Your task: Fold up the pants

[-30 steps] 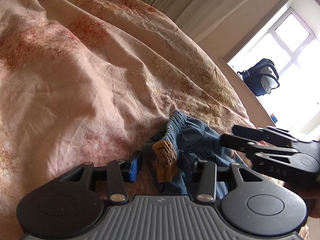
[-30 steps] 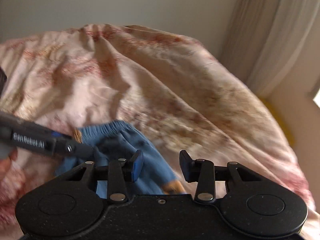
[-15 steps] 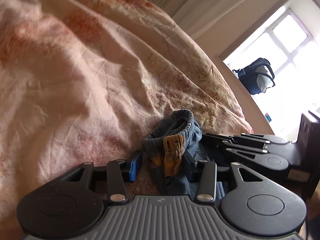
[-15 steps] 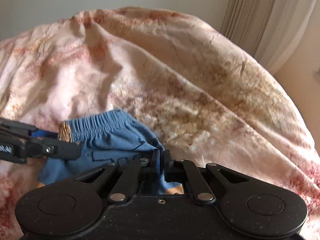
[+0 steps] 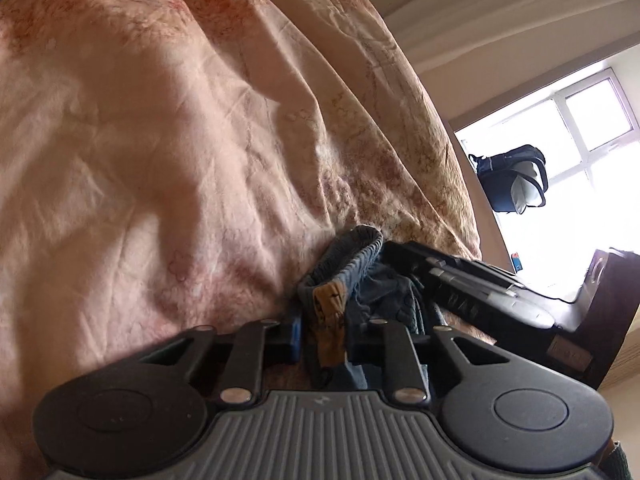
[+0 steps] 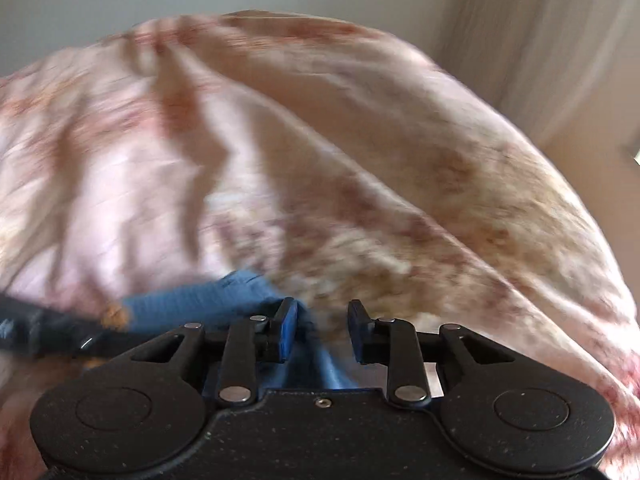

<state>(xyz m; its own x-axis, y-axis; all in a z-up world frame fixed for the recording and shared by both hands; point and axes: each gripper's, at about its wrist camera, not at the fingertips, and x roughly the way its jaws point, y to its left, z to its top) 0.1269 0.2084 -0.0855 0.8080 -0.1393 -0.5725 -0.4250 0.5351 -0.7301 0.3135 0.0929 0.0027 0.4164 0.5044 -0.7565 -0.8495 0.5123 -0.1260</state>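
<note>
Small blue pants (image 5: pixel 360 264) with a ribbed waistband and an orange patch lie bunched on a pink floral bedsheet (image 5: pixel 160 160). My left gripper (image 5: pixel 323 338) has its jaws partly closed around the orange patch and waistband fabric. My right gripper shows in the left wrist view (image 5: pixel 472 292) right beside the pants. In the blurred right wrist view my right gripper (image 6: pixel 322 330) is open, with blue pants cloth (image 6: pixel 208 300) under its left finger and between the jaws. The left gripper's arm (image 6: pixel 48 328) enters there at lower left.
The wrinkled sheet (image 6: pixel 320 140) covers the whole bed. A window and a dark blue bag (image 5: pixel 512 180) are at the right, beyond the bed edge. Curtains (image 6: pixel 540 40) hang at the back.
My right gripper, shut half a second ago, has opened. My left gripper's jaws have narrowed around the orange patch. The pants have bunched up closer to the left gripper.
</note>
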